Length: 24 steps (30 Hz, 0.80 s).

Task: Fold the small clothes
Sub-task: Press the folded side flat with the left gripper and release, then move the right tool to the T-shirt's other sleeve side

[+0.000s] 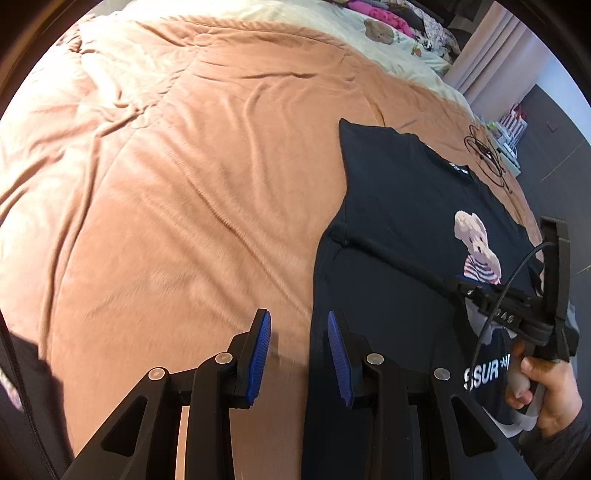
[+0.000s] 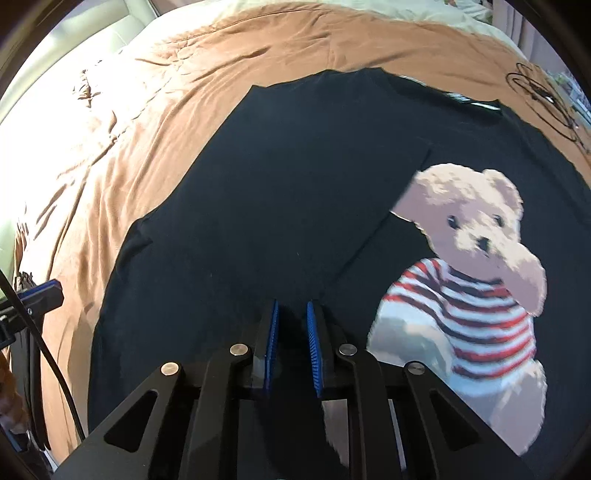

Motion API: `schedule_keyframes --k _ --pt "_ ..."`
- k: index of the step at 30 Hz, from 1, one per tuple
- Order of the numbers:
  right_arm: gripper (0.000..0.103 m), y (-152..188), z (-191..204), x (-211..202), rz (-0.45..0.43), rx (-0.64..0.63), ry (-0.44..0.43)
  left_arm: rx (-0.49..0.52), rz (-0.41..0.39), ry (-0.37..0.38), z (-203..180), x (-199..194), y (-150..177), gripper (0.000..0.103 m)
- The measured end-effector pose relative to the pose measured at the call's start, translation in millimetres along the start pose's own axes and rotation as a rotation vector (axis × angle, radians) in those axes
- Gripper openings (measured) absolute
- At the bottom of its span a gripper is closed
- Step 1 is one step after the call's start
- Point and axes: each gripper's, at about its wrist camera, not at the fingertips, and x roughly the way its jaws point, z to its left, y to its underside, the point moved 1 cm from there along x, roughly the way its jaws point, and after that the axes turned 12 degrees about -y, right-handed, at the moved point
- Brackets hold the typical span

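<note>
- Black T-shirt (image 2: pixel 295 192) with a teddy-bear print (image 2: pixel 476 258), spread flat on a peach-brown quilt (image 1: pixel 184 184); one side folded in over the body, its slanted edge ending beside the bear's head.
- White lettering (image 1: pixel 485 373) low on the shirt front, partly hidden in the left wrist view.
- Left gripper (image 1: pixel 299 354) held above the shirt's edge, one blue pad (image 1: pixel 260 354) over the quilt and the other over black cloth; jaws parted, nothing between them.
- Right gripper (image 2: pixel 292 347) poised over the folded black fabric, left of the bear print; jaws narrowly parted, a small gap visible between the blue pads (image 2: pixel 314 350), no cloth seen pinched there.
- Person's hand (image 1: pixel 546 387) wrapped around the right gripper's handle at the edge of the left wrist view, thin black cable (image 1: pixel 517 273) looping above it.
- Cream bedding (image 1: pixel 369 44) and pink clothes (image 1: pixel 380 14) at the far end of the bed.
</note>
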Motion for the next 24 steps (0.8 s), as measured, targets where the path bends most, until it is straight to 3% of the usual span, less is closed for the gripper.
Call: schedule_keyframes --k 7,9,10,11,12,16,18,24 --pt "0.014 25 15 -76 -0.068 -0.014 0.007 -0.013 -0.051 0.016 -11 -37 20 0.036" --pt "0.030 38 17 -99 -0.082 -0.029 -0.001 -0.014 -0.066 0.019 -17 -49 25 0.049" --pt "0.055 45 17 -115 -0.102 -0.029 0.001 -0.013 -0.079 0.016 -22 -58 28 0.054" --pt "0.073 50 15 -128 -0.119 -0.028 0.002 -0.011 -0.092 0.015 -26 -65 31 0.064" --pt "0.076 58 15 -145 -0.145 -0.028 -0.002 -0.008 -0.104 0.014 -30 -71 34 0.072" --pt "0.086 90 12 -202 -0.193 -0.012 0.007 0.011 -0.160 0.030 -53 -105 47 0.088" --pt "0.086 104 11 -225 -0.211 -0.011 0.032 0.019 -0.183 0.038 -63 -118 53 0.096" --pt "0.087 147 7 -291 -0.277 0.024 0.084 0.068 -0.261 0.062 -98 -162 75 0.103"
